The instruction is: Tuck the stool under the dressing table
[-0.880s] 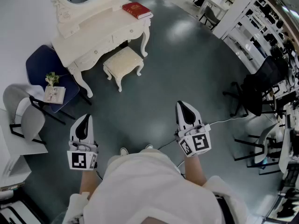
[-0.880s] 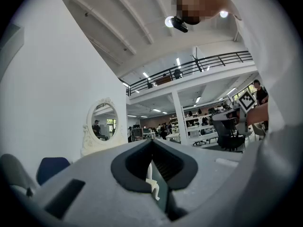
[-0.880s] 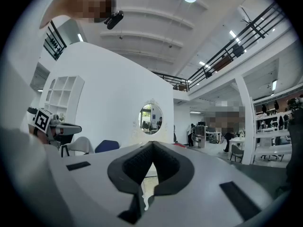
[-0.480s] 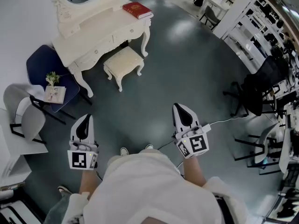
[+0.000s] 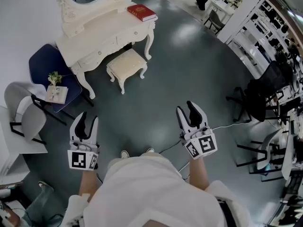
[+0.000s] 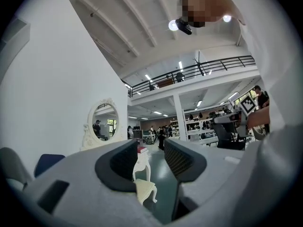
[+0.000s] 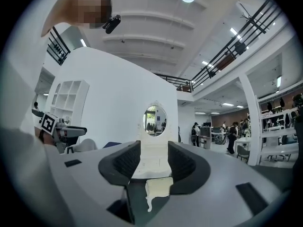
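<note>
The cream stool [image 5: 126, 62] stands on the grey floor in front of the white dressing table [image 5: 102, 32], partly out from under it. My left gripper [image 5: 85, 123] and right gripper [image 5: 189, 113] hover well short of the stool, both open with nothing between the jaws. In the left gripper view the left gripper [image 6: 150, 157] frames the stool [image 6: 146, 190] far ahead, below the table's leg [image 6: 141, 167]. The right gripper [image 7: 154, 162] points at the stool [image 7: 158, 188] and the oval mirror [image 7: 155, 121] above it.
A red book [image 5: 142, 12] lies on the table's right end. A blue chair [image 5: 47, 63] holding a small plant [image 5: 53, 79] and a grey chair [image 5: 23, 112] stand left. Black office chairs [image 5: 258, 96] and desks fill the right. A white cable [image 5: 222, 124] trails over the floor.
Both grippers' jaws, together before, now stand apart. The right gripper shifted slightly. A bystander's foot at the lower left moved further left.
</note>
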`<state>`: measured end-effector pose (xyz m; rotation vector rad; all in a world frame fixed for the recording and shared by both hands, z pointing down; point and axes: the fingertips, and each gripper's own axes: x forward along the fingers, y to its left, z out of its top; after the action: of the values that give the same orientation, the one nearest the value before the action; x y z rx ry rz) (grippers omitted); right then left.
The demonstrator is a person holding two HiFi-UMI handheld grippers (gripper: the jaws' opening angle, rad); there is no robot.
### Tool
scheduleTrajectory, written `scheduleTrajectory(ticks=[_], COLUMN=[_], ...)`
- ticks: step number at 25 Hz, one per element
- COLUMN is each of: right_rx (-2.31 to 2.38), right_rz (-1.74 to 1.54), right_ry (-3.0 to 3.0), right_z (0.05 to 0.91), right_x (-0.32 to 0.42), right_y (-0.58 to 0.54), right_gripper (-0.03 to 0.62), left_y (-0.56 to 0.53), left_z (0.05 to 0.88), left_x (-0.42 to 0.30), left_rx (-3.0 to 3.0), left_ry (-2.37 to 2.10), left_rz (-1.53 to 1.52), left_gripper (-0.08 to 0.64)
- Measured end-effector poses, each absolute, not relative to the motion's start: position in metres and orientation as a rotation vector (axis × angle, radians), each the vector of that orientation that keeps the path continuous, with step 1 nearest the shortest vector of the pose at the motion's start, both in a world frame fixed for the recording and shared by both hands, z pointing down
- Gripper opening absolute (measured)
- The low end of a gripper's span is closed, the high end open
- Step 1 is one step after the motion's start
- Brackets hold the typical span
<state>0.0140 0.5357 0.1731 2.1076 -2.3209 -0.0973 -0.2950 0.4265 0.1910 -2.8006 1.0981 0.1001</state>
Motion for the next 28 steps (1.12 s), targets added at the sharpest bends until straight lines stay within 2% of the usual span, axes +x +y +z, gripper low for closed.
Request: scheduleTrajectory(ticks=[1, 3, 5, 7, 10, 22, 28], right_rx=[2.107, 2.107, 2.109, 2.099, 2.072, 1.936, 1.881], right_rz=[-0.102, -0.109, -0.13, -0.154, -0.149, -0.015, 0.033], right_ry=[-2.318, -2.32, -2.32, -2.312, -2.305, -2.397, -2.432], right_z=[0.173, 0.173, 0.171, 0.17, 0.176, 0.214, 0.231], right_x=[0.018, 0.024, 0.03, 0.034, 0.039, 0.068, 0.071], right_y=[0.537, 0.538, 0.54, 0.541, 0.541, 0.538, 0.492], right_gripper=[0.175, 0.252, 0.349, 0.392, 0.399, 0.399, 0.399], left_y=[0.427, 0.427, 0.428, 0.429, 0.43, 0.439, 0.396], left_z=[0.192, 0.193, 0.191, 0.191, 0.197, 0.227, 0.249], left_x=[-0.296, -0.297, -0.296, -0.292, -0.282, -0.249, -0.227], left_rx=[-2.793, -2.779, -2.767, -2.76, -2.765, -2.76, -2.784], left_ry=[1.104, 1.117, 1.125, 1.131, 1.138, 1.256, 1.259], left_rz=[0.096, 0.107, 0.142, 0.141, 0.104, -0.027, -0.085], left_gripper=[0.186, 0.243, 0.344, 0.405, 0.428, 0.426, 0.426])
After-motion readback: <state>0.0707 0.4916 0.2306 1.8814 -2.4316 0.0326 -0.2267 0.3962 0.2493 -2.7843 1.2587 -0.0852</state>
